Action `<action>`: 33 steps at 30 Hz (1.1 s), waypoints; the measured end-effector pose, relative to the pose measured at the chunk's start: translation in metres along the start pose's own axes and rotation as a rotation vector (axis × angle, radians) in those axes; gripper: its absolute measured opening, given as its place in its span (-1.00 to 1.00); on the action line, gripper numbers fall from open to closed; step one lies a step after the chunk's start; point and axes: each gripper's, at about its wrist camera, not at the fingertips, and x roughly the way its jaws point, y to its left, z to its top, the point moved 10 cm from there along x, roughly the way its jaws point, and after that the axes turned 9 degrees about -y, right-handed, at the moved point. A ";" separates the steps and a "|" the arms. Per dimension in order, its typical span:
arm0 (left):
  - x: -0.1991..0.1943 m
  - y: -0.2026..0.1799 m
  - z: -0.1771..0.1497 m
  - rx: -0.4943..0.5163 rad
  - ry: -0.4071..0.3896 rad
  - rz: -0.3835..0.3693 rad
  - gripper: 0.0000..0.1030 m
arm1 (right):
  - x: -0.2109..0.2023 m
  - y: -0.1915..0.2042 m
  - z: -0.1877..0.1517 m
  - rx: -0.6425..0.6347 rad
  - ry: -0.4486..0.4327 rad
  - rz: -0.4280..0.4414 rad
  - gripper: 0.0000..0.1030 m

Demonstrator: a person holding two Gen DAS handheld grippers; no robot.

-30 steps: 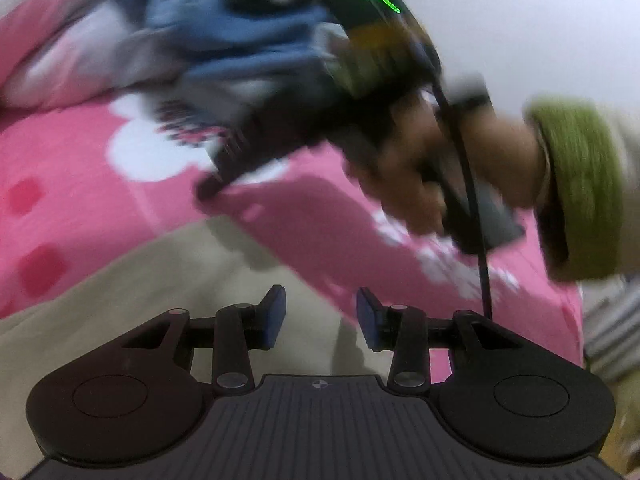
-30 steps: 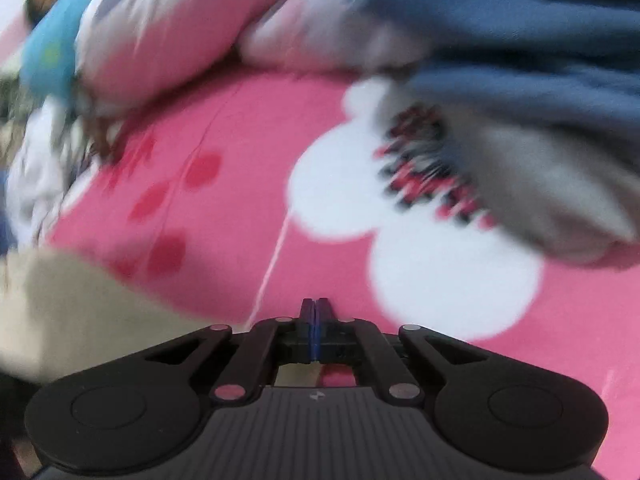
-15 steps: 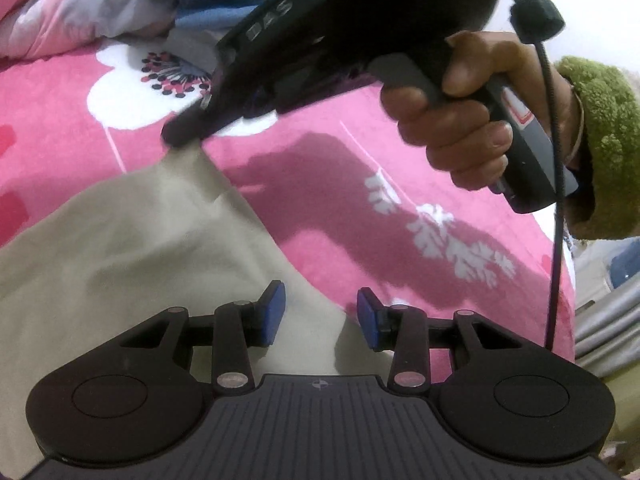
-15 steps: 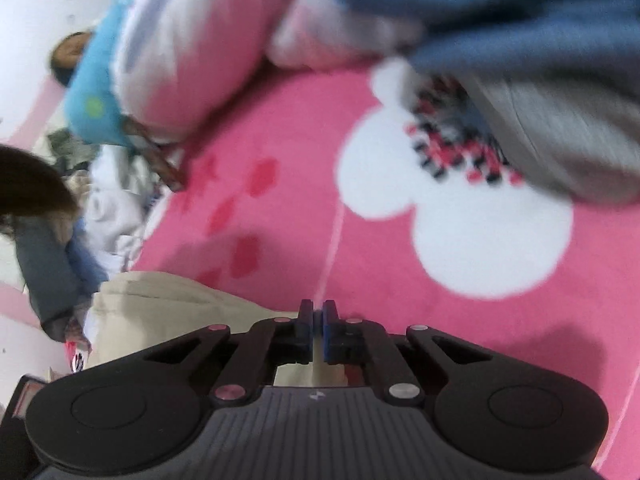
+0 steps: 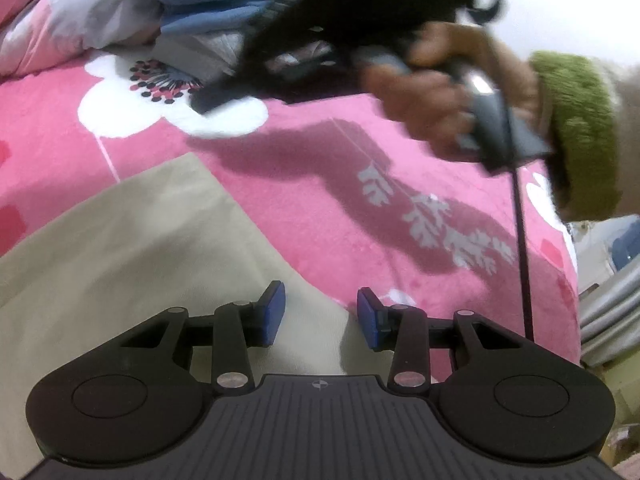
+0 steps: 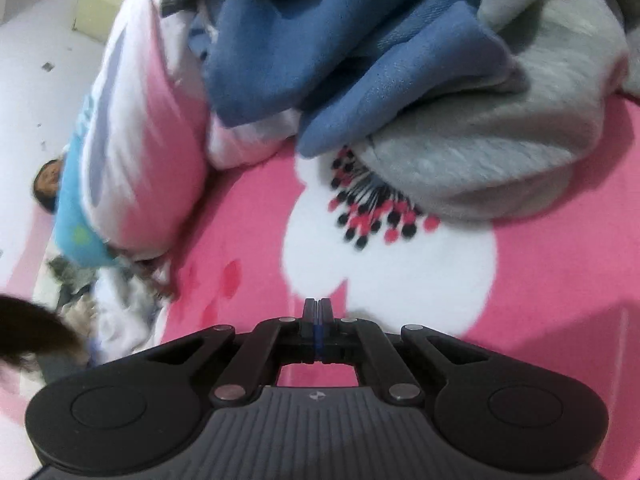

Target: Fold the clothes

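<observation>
— Left tool [image 5: 320,314] hangs low over the beige garment [image 5: 132,264], its blue pads part-way open with nothing between them; the cloth's right edge runs just under the gap.

— And the other one?

— Right tool [image 6: 319,330] has its pads pressed flat together, gripping nothing. In its own view it points at the white flower print [image 6: 392,264] on the pink bedspread [image 6: 248,216]. From the left wrist view it shows as a dark blur, held by a hand [image 5: 436,96] in a green cuff [image 5: 576,128], beyond the beige garment's far corner and clear of it.

— Why is the beige garment laid like that?

— It lies flat and smooth on the bedspread, apart from the rest, so I judge it is the piece being folded. The blue garment [image 6: 344,52] and the grey fleece [image 6: 496,148] sit bunched in a heap well beyond it, at the far edge of the flower print, likely waiting their turn.

— And the left tool's position?

— Poised at the near edge of the beige garment, probably to pin or pinch that edge. It touches nothing I can see.
</observation>
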 end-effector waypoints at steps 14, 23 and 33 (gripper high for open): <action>-0.001 -0.005 0.002 0.028 0.000 0.025 -0.23 | -0.017 -0.011 0.031 0.105 -0.191 0.042 -1.00; -0.007 -0.001 0.008 -0.064 -0.029 0.034 -0.22 | 0.011 0.059 -0.059 -0.257 0.252 0.183 -0.98; -0.120 0.052 -0.012 -0.245 -0.096 0.184 -0.21 | 0.019 0.084 -0.026 -0.339 -0.073 -0.170 -0.95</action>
